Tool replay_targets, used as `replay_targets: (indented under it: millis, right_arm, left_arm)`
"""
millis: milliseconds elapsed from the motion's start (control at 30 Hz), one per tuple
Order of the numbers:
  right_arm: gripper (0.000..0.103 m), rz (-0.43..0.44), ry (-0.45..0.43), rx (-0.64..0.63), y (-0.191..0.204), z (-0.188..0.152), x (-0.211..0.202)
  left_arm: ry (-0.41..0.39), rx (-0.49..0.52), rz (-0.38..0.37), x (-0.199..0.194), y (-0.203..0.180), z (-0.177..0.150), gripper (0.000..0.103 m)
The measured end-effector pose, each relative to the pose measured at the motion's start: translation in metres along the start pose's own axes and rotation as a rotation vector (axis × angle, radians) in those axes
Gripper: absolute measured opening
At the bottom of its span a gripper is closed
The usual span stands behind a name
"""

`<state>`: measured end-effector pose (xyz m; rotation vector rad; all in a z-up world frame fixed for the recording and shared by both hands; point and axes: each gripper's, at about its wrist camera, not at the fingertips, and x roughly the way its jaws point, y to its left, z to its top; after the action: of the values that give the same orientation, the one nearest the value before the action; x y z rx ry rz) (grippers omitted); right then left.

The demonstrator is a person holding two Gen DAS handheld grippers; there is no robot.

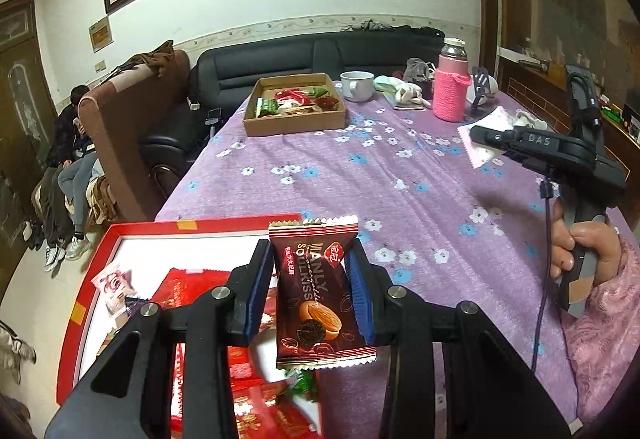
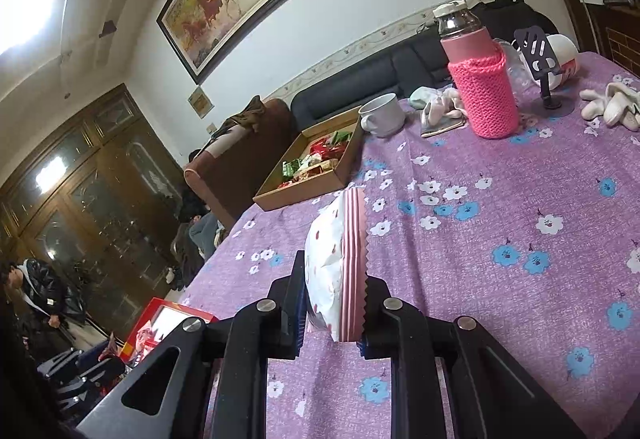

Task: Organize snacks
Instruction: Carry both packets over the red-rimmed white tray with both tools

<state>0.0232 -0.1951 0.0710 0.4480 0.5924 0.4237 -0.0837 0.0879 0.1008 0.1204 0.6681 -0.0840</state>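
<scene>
My left gripper [image 1: 312,263] is shut on a dark brown cookie packet [image 1: 320,299], held upright above a red box [image 1: 86,295] with several red and pink snack packets inside. My right gripper [image 2: 334,303] is shut on a white and pink sachet [image 2: 338,267], edge-on, above the purple flowered tablecloth [image 2: 500,199]. In the left wrist view the right gripper [image 1: 480,137] shows at the right with the pink sachet [image 1: 482,155] in its tip, a hand on its handle. A brown cardboard tray [image 1: 294,121] with green and red snacks sits at the far side of the table, the cardboard tray [image 2: 304,195] also ahead-left in the right wrist view.
Beyond the tray stand a white mug [image 2: 382,115], a pink knit-sleeved flask [image 2: 482,79], a black phone stand [image 2: 538,55], crumpled cloths [image 2: 440,107] and white gloves [image 2: 612,107]. A black sofa [image 1: 280,59] and brown armchair [image 1: 128,127] border the table. People sit and stand at left.
</scene>
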Motion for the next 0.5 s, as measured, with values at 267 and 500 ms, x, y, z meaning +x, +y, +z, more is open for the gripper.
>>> replay_targets:
  millis: [267, 500]
  right_arm:
    - [0.019, 0.057, -0.023, 0.001, 0.028, -0.006, -0.012]
    - [0.020, 0.139, 0.024, -0.059, 0.077, -0.034, 0.001]
  left_arm:
    - [0.006, -0.048, 0.011, 0.000, 0.024, -0.010, 0.035]
    - [0.015, -0.089, 0.030, -0.001, 0.045, -0.020, 0.035]
